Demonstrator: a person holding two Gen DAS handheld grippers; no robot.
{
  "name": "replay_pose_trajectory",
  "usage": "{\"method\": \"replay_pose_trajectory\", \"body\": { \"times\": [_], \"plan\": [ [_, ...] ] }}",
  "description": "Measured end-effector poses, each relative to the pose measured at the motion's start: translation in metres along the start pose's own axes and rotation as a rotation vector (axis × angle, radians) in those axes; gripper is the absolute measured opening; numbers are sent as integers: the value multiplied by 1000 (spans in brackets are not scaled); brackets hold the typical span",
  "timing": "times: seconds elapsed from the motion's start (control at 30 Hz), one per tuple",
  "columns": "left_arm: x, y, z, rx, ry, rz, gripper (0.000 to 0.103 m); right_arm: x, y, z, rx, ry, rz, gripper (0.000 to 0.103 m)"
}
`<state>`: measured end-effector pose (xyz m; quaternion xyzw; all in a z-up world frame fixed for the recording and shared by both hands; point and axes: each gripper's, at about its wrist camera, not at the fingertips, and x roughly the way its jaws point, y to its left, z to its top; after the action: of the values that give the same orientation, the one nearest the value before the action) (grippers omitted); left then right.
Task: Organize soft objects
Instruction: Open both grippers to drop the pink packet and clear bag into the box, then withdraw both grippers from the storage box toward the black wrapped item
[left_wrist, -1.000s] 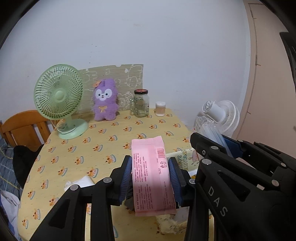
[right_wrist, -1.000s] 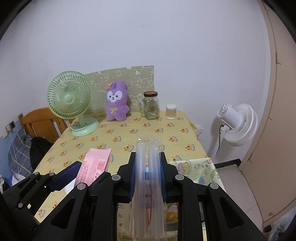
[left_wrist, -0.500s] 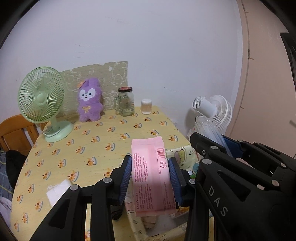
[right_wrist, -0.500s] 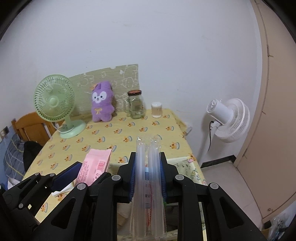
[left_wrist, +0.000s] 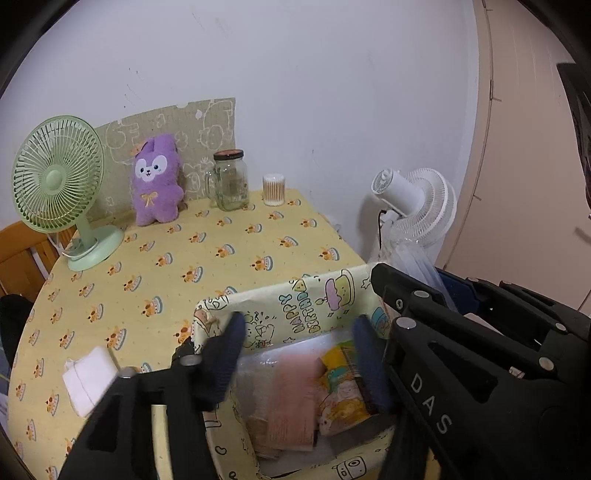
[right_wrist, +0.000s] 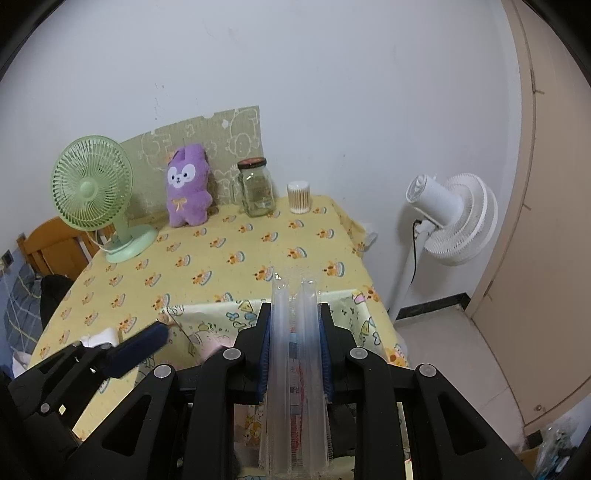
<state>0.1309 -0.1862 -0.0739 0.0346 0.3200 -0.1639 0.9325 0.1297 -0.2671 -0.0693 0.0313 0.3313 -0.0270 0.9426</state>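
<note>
My left gripper (left_wrist: 299, 354) is open above a cartoon-print storage box (left_wrist: 295, 306) at the table's near right edge. A pink packet (left_wrist: 291, 402) lies blurred inside the box beside a yellow printed pack (left_wrist: 343, 391). My right gripper (right_wrist: 293, 332) is shut on a clear plastic packet (right_wrist: 295, 369) held upright just above the same box (right_wrist: 229, 314). The left gripper's blue pad (right_wrist: 138, 347) shows at the lower left of the right wrist view. A white folded cloth (left_wrist: 88, 376) lies on the table left of the box.
On the yellow tablecloth (left_wrist: 221, 258) stand a green desk fan (left_wrist: 59, 192), a purple plush bunny (left_wrist: 157, 181), a glass jar (left_wrist: 229, 181) and a cotton-swab tub (left_wrist: 274, 190) along the far wall. A white floor fan (right_wrist: 450, 218) stands right of the table.
My left gripper has opened and let go of the pink packet, which has dropped into the box. Both grippers have moved toward the box. The right gripper still holds the clear packet.
</note>
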Motion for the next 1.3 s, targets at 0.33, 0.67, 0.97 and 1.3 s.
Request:
{"method": "replay_pose_trajectory", "body": {
  "times": [0.33,0.67,0.97,1.3],
  "plan": [
    [3,7,-4,8,21,27,75,13,7,-2,-3,16,50,26],
    [-4,14,-6,4,20,12,83,5,15,-5,-5,6,35,64],
    [-27,25,-8,14,-19,20,92,-19,27,-6,9,-40,15,80],
    [-55,49,-9,5,-59,56,95,-38,56,-4,-24,-67,18,89]
  ]
}}
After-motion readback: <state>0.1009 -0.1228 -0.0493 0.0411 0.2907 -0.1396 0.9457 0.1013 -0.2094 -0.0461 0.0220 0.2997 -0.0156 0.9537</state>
